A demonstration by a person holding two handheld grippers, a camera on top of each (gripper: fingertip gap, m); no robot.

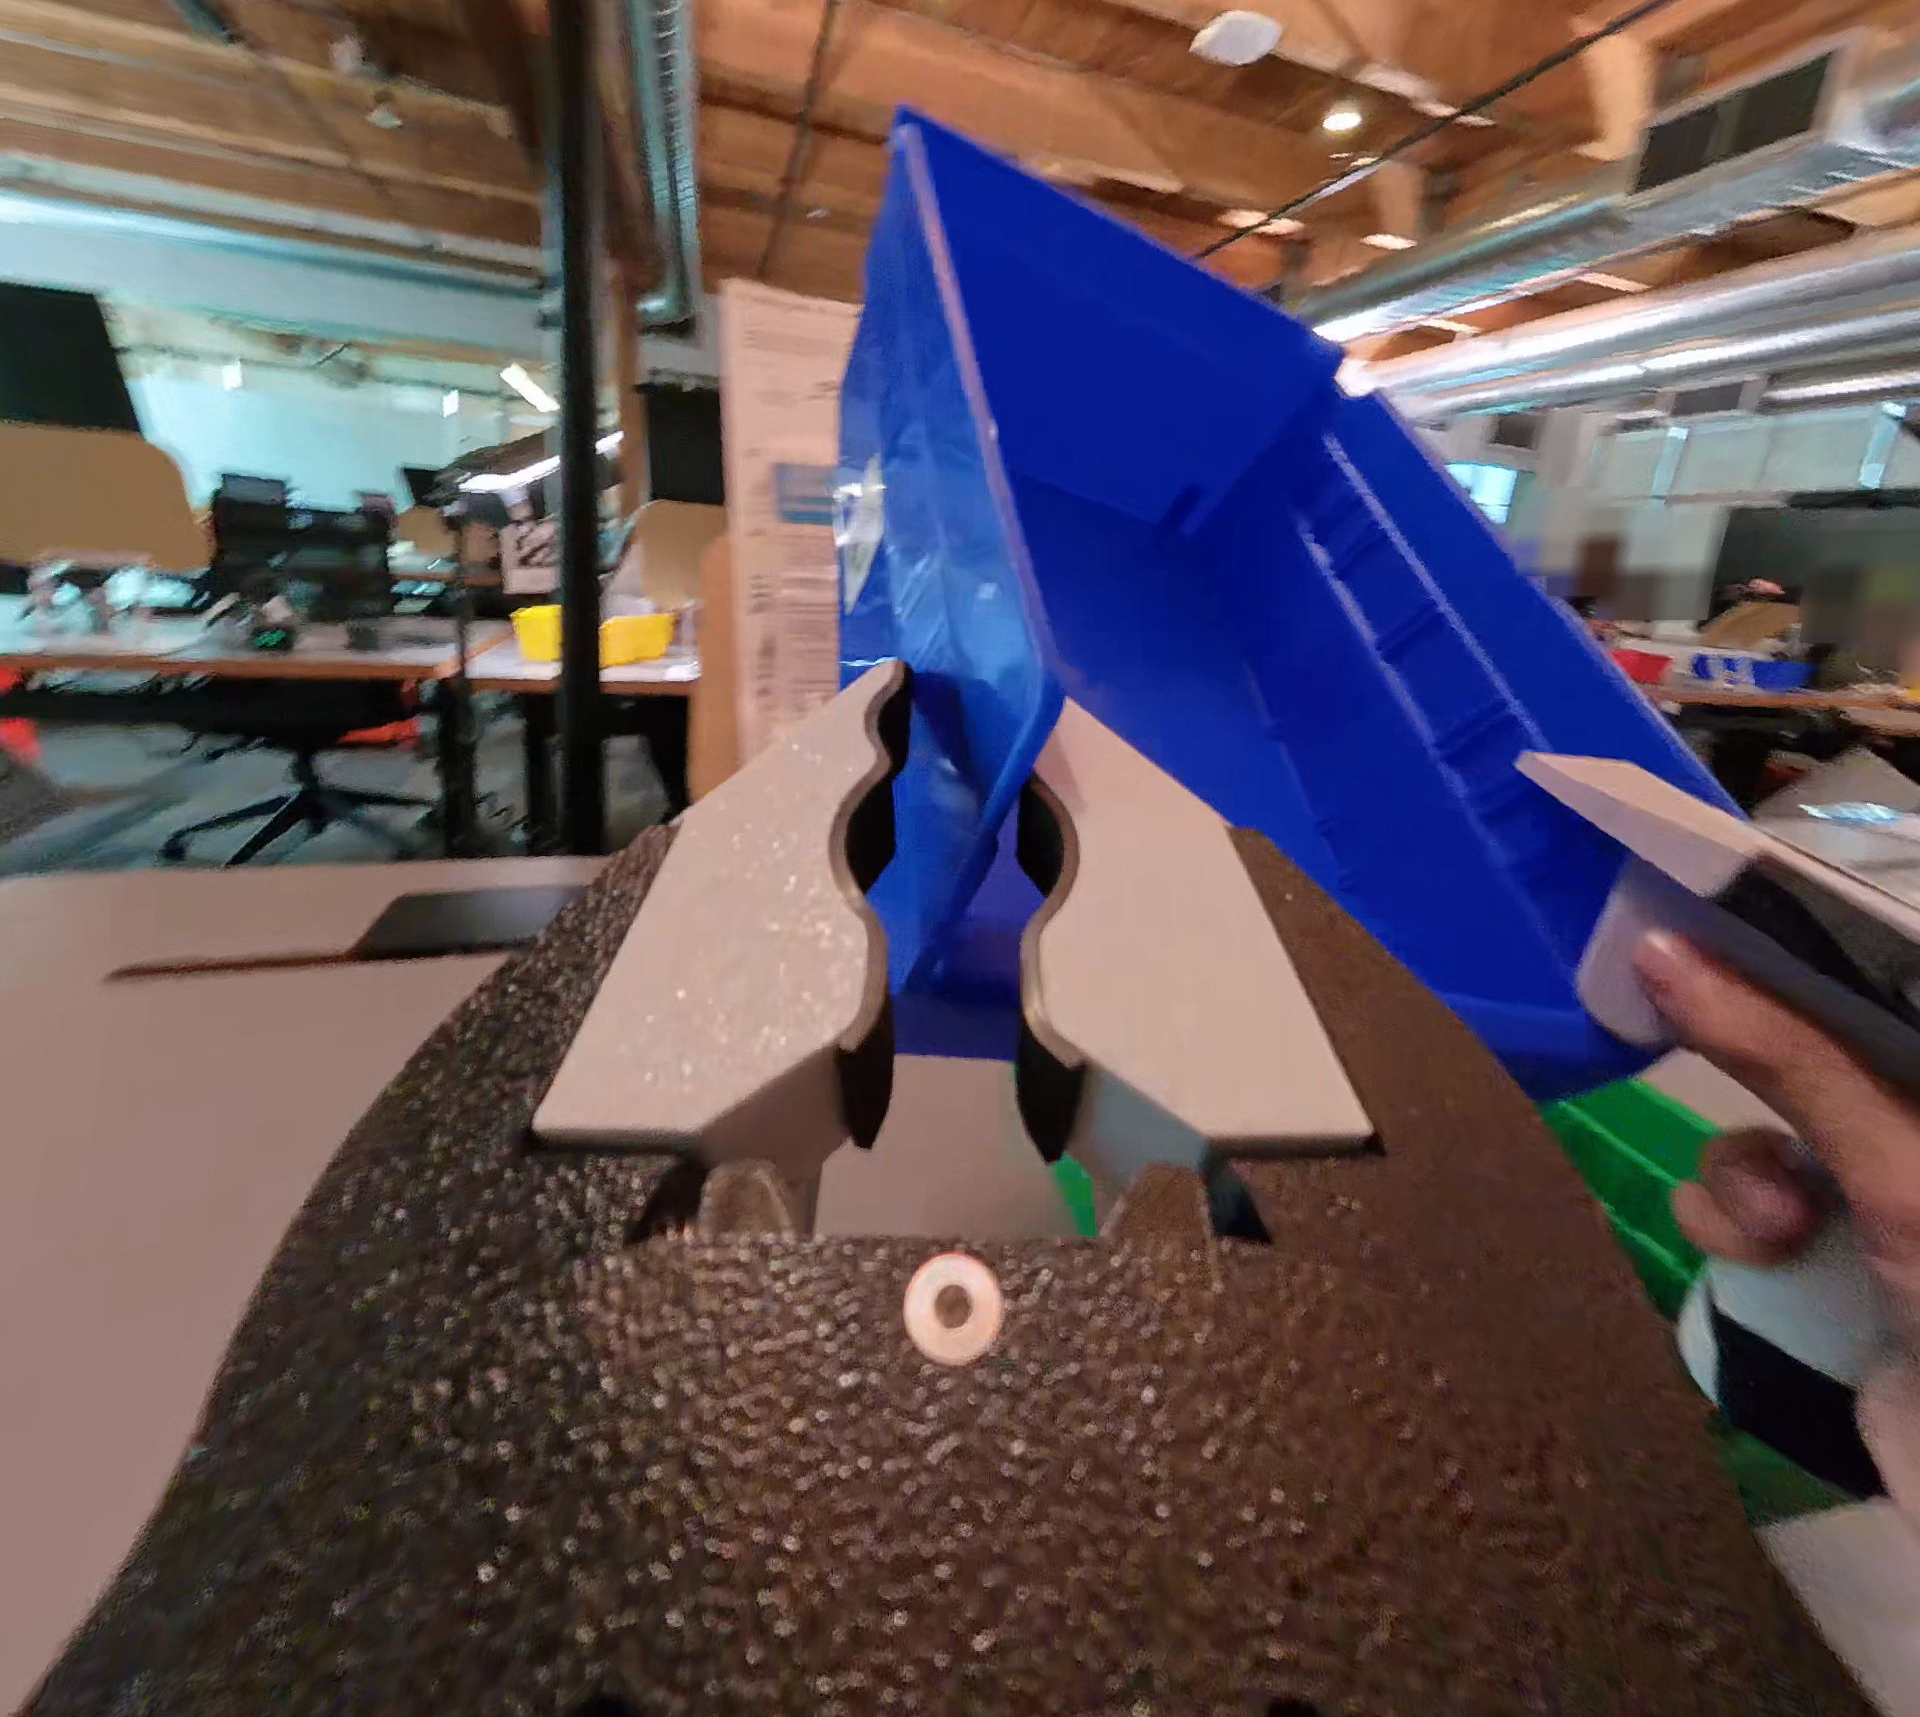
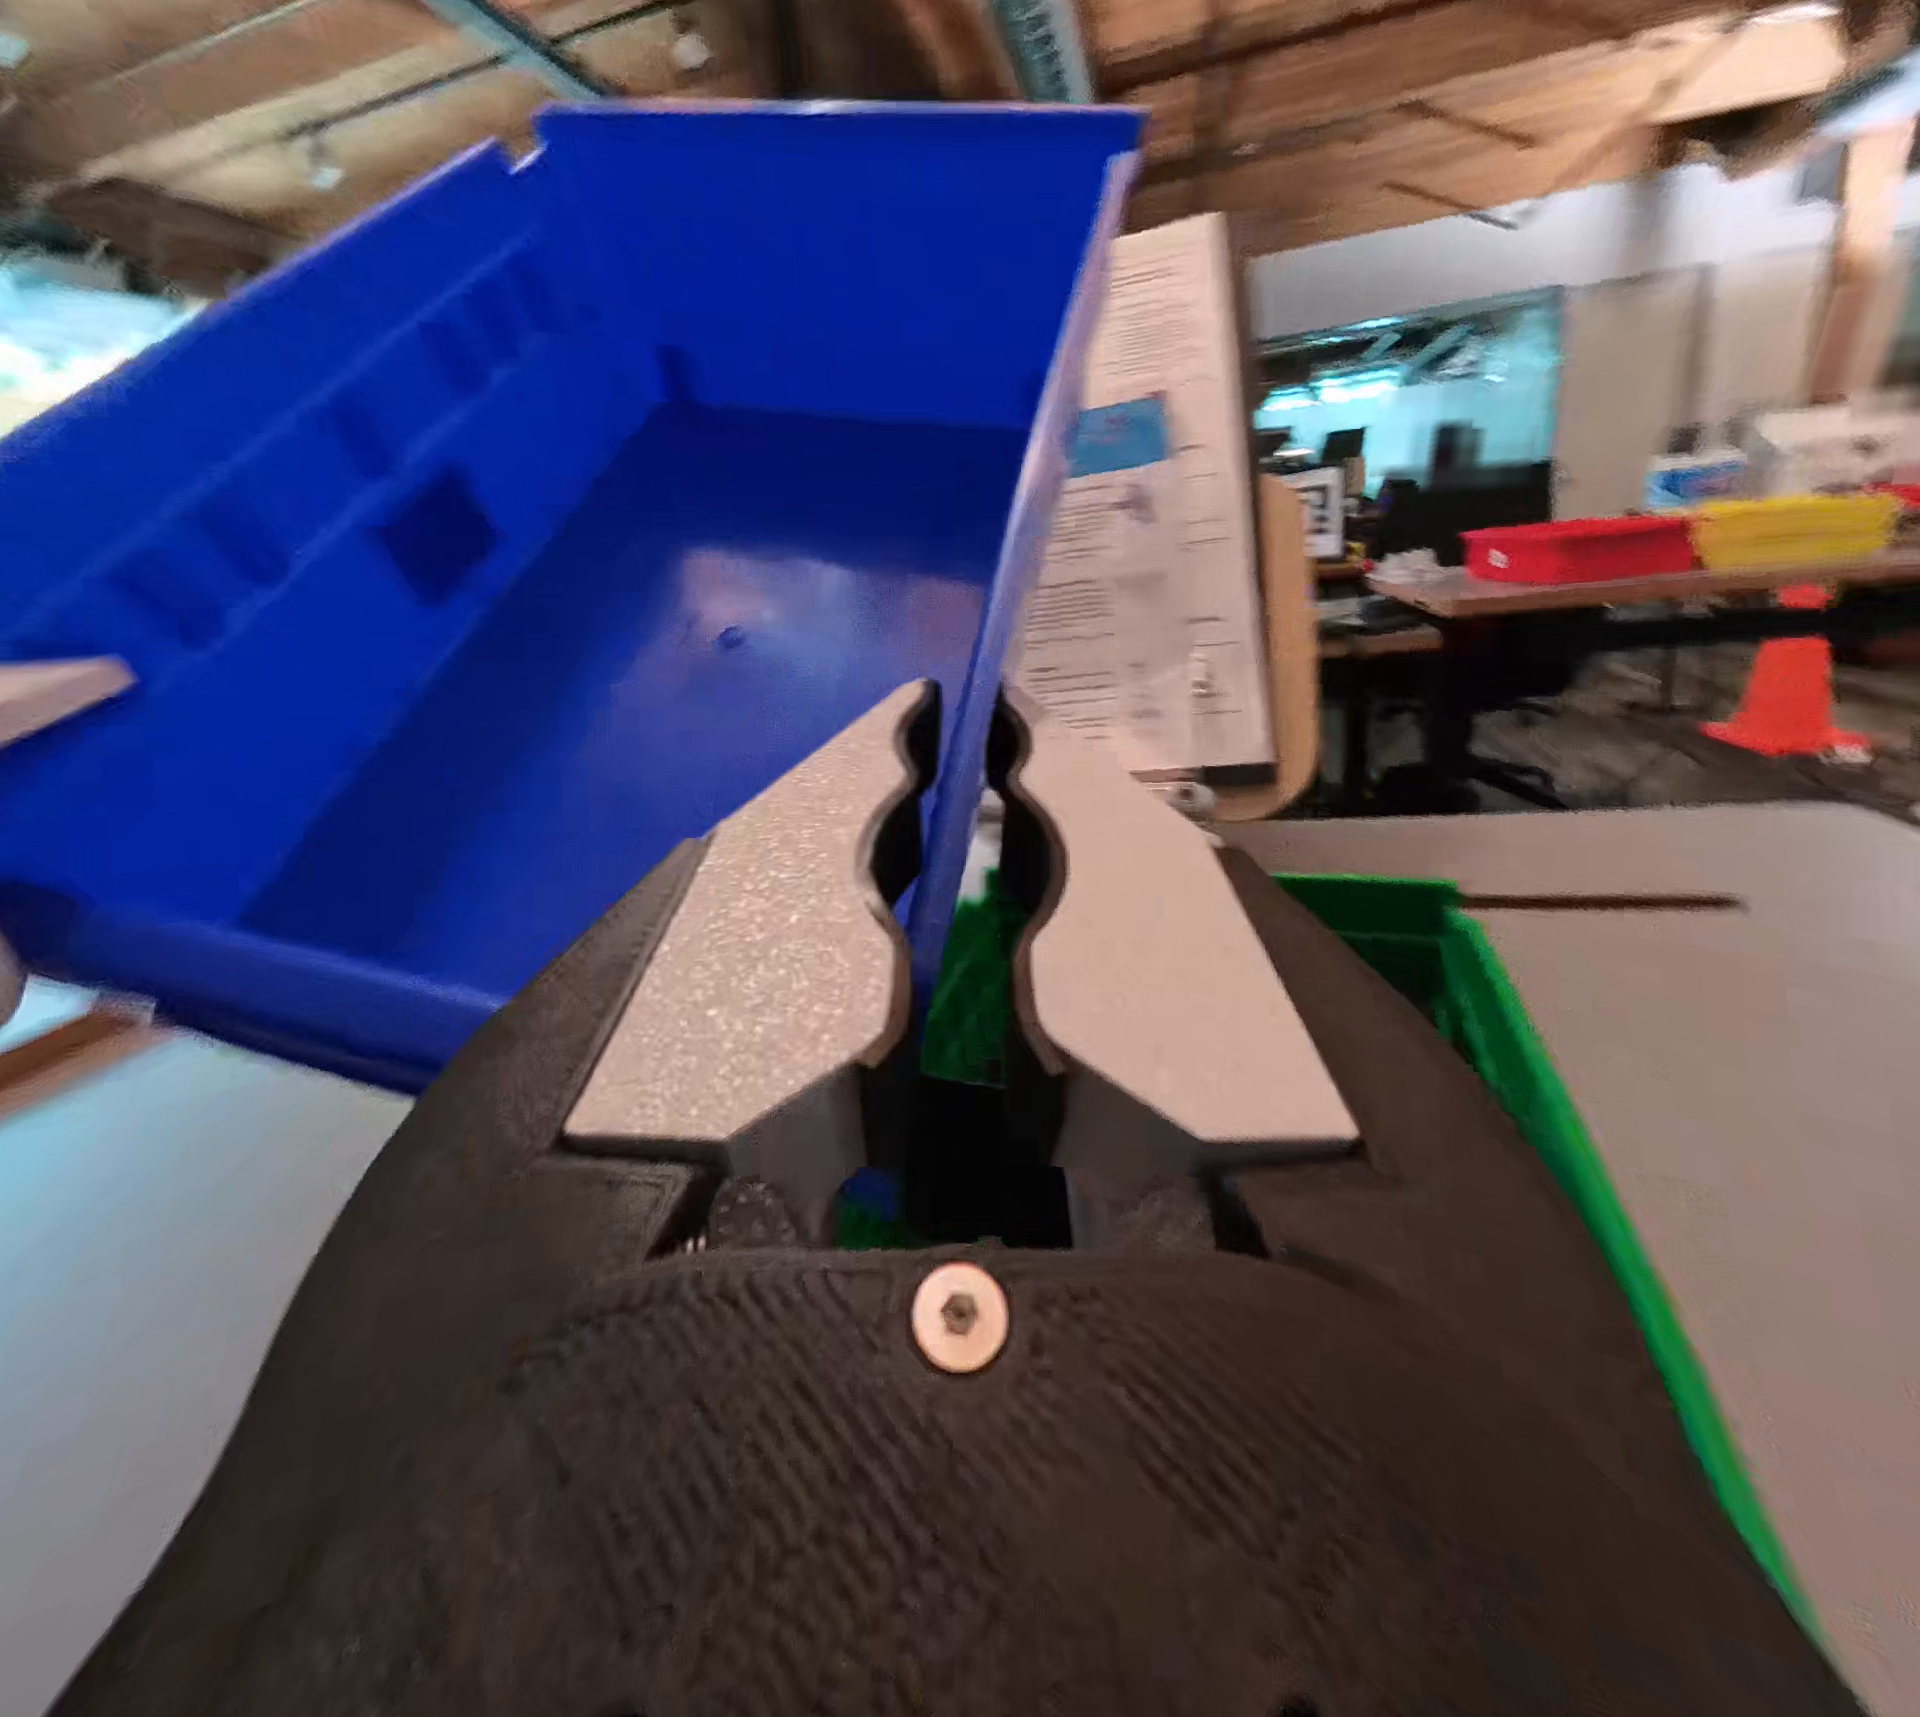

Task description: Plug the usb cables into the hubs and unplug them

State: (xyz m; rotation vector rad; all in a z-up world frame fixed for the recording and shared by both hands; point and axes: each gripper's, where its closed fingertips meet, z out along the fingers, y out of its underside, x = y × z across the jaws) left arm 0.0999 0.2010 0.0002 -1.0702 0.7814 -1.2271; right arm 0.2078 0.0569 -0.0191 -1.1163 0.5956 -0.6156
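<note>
You have the blue bin off the bench, carried between both grippers and tipped so its open inside faces you. Your left gripper is pinching one end wall of the bin between its fingers; your right gripper is pinching the opposite wall, which runs edge-on straight up from between its fingers. In the left wrist view, the right gripper shows off to the right of your own, with your hand on it.

The bin's inside looks empty: bare blue floor and ribbed walls, no cables, no hubs. A green bin sits on the bench just below and to the right of your right gripper (only its rim and a patch of its inside show, partly behind the fingers, so I can't say for sure what it holds).

As for the task's own things, neither usb cables nor hubs are visible in either view. So judge the plugging and unplugging as not shown here at all; this reads as bin handling around the task, either setup or clearing away, and which one the views don't settle.
</note>
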